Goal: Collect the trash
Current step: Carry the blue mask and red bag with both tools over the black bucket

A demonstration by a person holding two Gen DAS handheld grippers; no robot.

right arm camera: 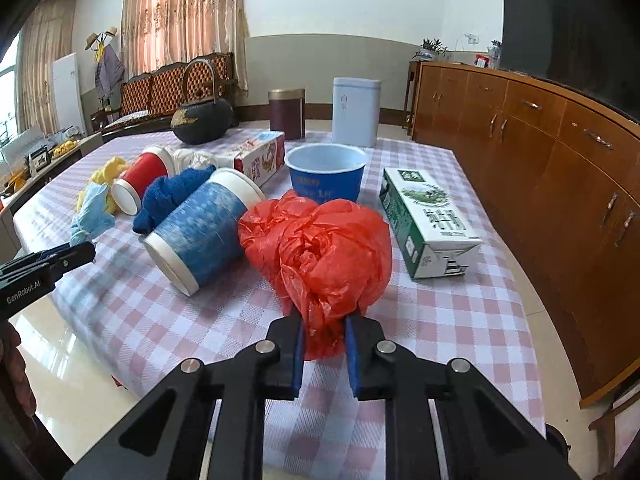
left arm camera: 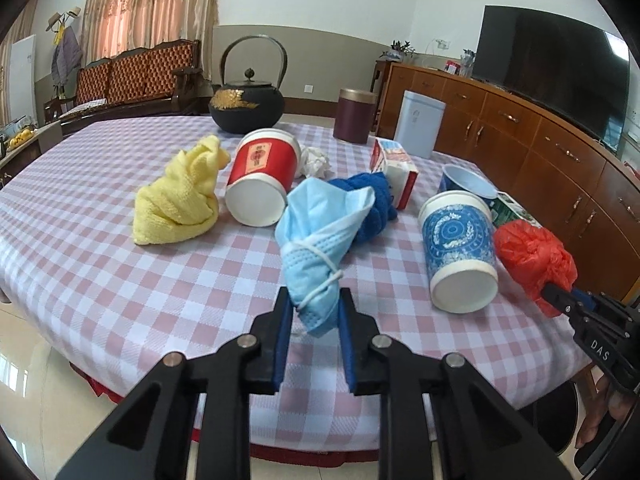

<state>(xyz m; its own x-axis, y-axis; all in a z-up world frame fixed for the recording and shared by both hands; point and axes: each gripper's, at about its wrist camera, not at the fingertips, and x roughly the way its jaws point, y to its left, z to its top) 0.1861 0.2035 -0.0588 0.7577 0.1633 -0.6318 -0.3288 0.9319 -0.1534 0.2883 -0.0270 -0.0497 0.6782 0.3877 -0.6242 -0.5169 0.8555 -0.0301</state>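
My left gripper (left arm camera: 314,312) is shut on a crumpled light-blue face mask (left arm camera: 320,236) and holds it over the near part of the checked table (left arm camera: 120,280). My right gripper (right arm camera: 323,334) is shut on a crumpled red plastic bag (right arm camera: 320,248); that bag also shows in the left wrist view (left arm camera: 532,256). On the table lie a blue paper cup (left arm camera: 456,248) on its side, a red paper cup (left arm camera: 264,176) on its side, a white paper wad (left arm camera: 316,162), a blue bowl (right arm camera: 326,172) and a green milk carton (right arm camera: 428,220).
A yellow cloth (left arm camera: 180,196) and a blue cloth (left arm camera: 372,200) lie among the trash. A black teapot (left arm camera: 248,104), a dark tin (left arm camera: 354,116), a pale blue tin (left arm camera: 418,124) and a red-white box (right arm camera: 260,156) stand further back. A wooden sideboard (right arm camera: 540,152) runs along the right.
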